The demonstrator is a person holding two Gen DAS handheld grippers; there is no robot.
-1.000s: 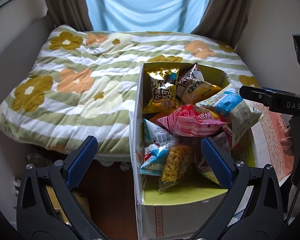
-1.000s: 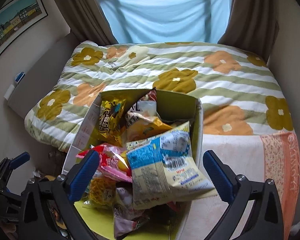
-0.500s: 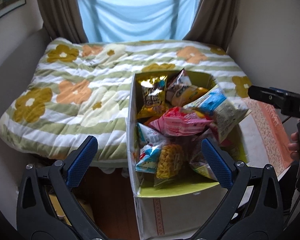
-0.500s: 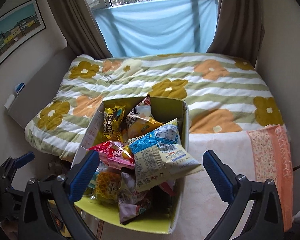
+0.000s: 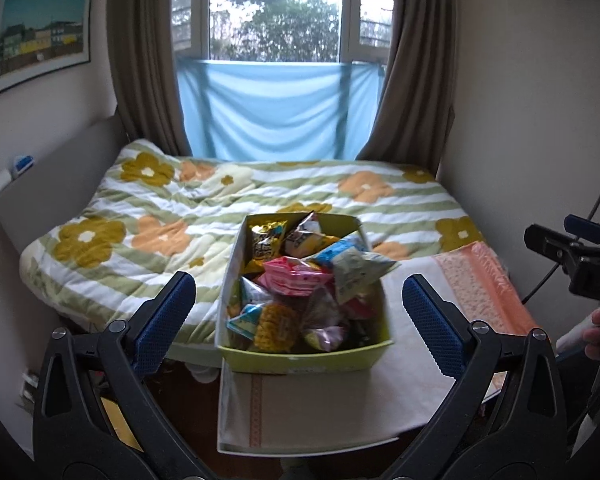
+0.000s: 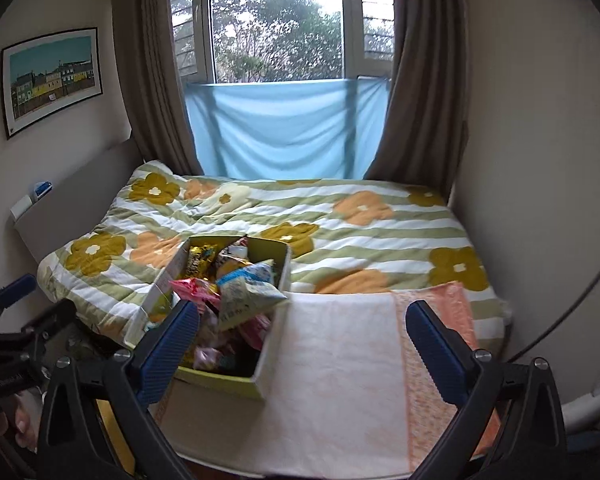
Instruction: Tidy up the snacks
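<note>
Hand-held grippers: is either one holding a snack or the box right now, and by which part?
Nothing is held. The left hand-held gripper and right hand-held gripper are both open, clear of the snack box.

snack box (image 6: 274,276) near-left corner hidden behind right gripper finger (image 6: 168,350); lower packets buried under top ones, labels blurred; left gripper (image 5: 300,320) handles cut off

A home bedroom: a bed (image 5: 260,200) with a flowered quilt (image 6: 300,216) fills the floor, brown curtains (image 5: 144,60) frame the far window (image 6: 276,20), and a framed picture (image 5: 40,36) hangs left.
</note>
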